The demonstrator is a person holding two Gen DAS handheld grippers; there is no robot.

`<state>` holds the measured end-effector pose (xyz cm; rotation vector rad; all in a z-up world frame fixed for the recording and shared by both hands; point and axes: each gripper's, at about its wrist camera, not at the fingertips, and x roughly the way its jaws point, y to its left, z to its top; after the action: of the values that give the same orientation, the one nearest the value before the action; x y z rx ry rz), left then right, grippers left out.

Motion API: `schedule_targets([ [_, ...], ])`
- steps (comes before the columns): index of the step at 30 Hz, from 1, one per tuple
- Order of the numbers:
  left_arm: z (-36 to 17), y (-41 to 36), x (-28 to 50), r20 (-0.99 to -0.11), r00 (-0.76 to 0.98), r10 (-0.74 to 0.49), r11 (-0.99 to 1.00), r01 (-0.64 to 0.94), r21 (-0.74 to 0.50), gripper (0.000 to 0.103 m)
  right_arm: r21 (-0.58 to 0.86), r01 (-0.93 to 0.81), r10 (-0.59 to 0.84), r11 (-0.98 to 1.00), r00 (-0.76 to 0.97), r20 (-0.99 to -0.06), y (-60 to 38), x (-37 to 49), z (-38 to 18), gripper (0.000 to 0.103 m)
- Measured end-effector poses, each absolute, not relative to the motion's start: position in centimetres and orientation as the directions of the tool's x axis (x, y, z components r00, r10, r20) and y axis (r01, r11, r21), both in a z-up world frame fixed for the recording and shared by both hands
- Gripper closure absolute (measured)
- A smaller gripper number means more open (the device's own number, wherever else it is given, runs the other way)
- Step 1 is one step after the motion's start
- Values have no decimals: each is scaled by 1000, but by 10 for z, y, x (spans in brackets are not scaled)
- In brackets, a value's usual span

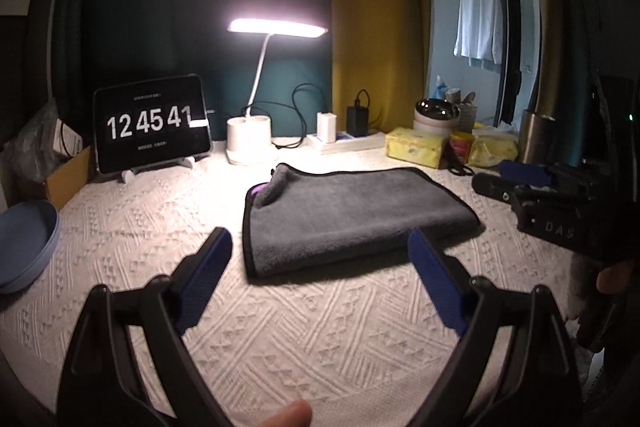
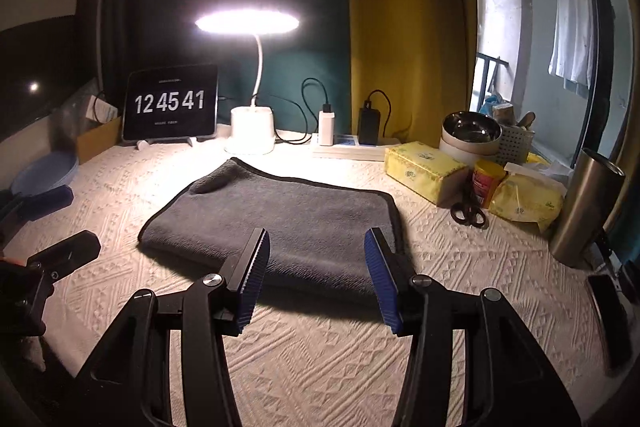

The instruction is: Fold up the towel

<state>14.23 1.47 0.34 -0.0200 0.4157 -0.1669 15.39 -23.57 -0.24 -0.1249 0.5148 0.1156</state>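
Left gripper (image 1: 320,247) is wide apart and holds nothing in its own view. It hangs just above the white knitted cloth on the tabletop (image 1: 140,227), near the front edge of the grey towel (image 1: 352,211). The towel lies flat and folded in the middle of the tabletop, with a bit of purple showing at its far left corner. A lit desk lamp (image 1: 256,107) and a tablet (image 1: 152,125) showing 12 45 41 stand behind it. The right gripper (image 1: 500,183) sits off to the right.

From the right view, the right gripper (image 2: 316,247) is wide apart too, with nothing in it. It hovers over the near edge of the towel (image 2: 280,215). Black scissors (image 2: 468,211) and yellow tissue packs (image 2: 424,171) lie to the right.
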Motion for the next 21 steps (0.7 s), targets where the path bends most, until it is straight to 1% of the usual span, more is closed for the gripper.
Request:
schedule_targets([
  [4,2,16,120,-358,922,-151,988,143,-48,12,-109,-141,76,984,885,-460,-231,132,-2,49],
  [7,1,16,108,-351,924,-151,988,139,-60,12,-108,-149,85,983,888,-453,-230,117,-3,46],
  [11,4,14,88,-333,931,-147,989,129,-77,12,-113,-136,75,984,900,-429,-229,96,0,46],
  [16,12,12,57,-288,946,-152,988,133,-83,12,-76,-118,78,990,914,-399,-228,64,7,46],
  [19,18,12,36,-258,953,-157,986,137,-93,12,-98,-119,76,988,929,-363,-222,40,13,46],
  [21,23,11,22,-232,961,-152,988,138,-76,12,-118,-112,67,987,941,-333,-219,22,18,46],
])
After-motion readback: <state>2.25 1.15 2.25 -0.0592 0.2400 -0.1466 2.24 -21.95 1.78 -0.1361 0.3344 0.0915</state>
